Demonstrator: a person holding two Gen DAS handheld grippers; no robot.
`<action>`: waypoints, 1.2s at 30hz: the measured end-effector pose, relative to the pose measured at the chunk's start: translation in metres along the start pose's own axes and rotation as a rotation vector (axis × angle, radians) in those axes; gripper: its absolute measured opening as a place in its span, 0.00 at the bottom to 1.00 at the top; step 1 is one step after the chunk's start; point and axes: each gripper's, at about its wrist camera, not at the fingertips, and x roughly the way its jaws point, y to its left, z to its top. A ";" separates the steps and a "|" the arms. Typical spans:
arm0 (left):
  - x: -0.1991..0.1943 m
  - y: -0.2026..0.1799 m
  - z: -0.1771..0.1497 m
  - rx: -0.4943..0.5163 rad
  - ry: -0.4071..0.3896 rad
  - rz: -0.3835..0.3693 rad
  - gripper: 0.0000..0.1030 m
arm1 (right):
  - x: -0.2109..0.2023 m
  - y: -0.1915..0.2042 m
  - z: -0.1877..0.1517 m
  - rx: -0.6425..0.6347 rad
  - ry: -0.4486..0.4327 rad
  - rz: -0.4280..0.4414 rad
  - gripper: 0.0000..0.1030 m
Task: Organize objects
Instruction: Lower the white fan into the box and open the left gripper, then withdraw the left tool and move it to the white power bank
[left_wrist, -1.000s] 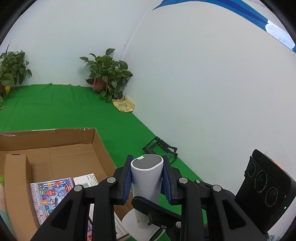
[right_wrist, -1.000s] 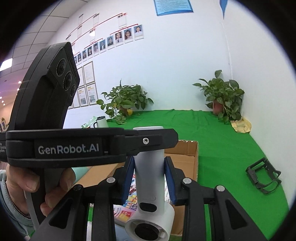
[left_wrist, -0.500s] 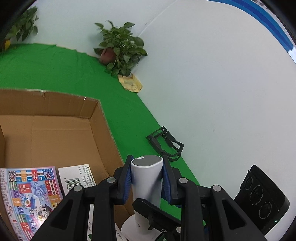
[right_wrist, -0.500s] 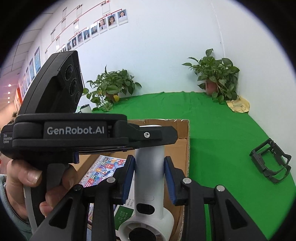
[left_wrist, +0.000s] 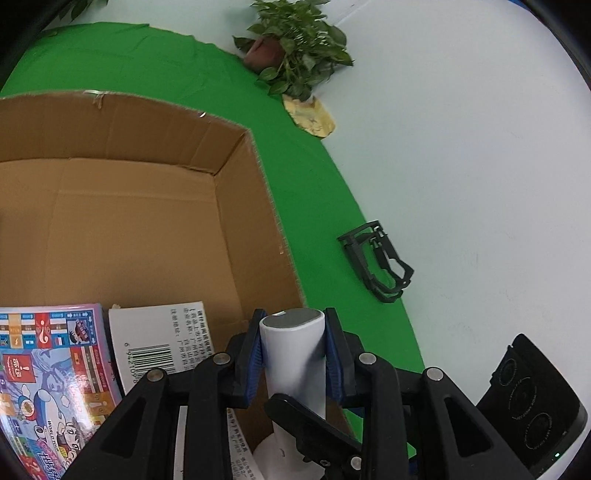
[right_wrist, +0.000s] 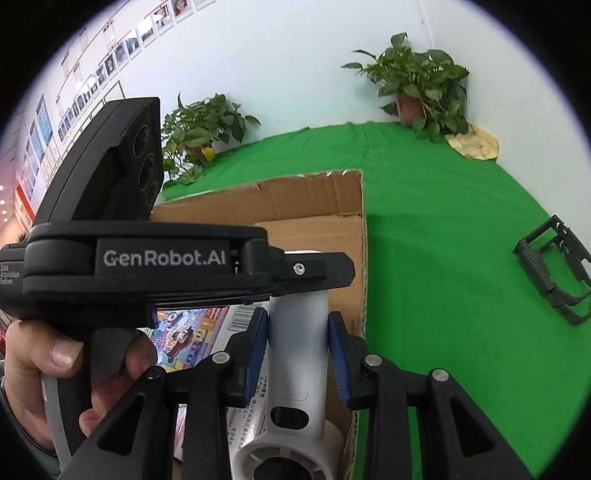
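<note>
Two grippers, left gripper (left_wrist: 293, 354) and right gripper (right_wrist: 298, 350), both clamp the white handheld fan (right_wrist: 295, 354), left jaws easing open; cardboard box (left_wrist: 255, 177) just below, likely its destination

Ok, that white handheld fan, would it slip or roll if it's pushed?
The white handheld fan looks like rigid plastic, so probably stiff and fairly light. Its smooth rounded handle could slip in a loose grip. Its round head may let it roll when laid flat.
</note>
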 end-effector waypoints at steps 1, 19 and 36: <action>0.004 0.003 0.000 -0.004 0.014 0.015 0.28 | 0.003 0.002 0.000 -0.002 0.011 -0.005 0.31; -0.097 -0.027 -0.045 0.187 -0.223 0.257 0.72 | 0.017 0.015 0.006 0.015 0.072 -0.147 0.40; -0.311 -0.089 -0.247 0.348 -0.752 0.758 1.00 | -0.141 0.115 -0.066 -0.149 -0.345 -0.259 0.99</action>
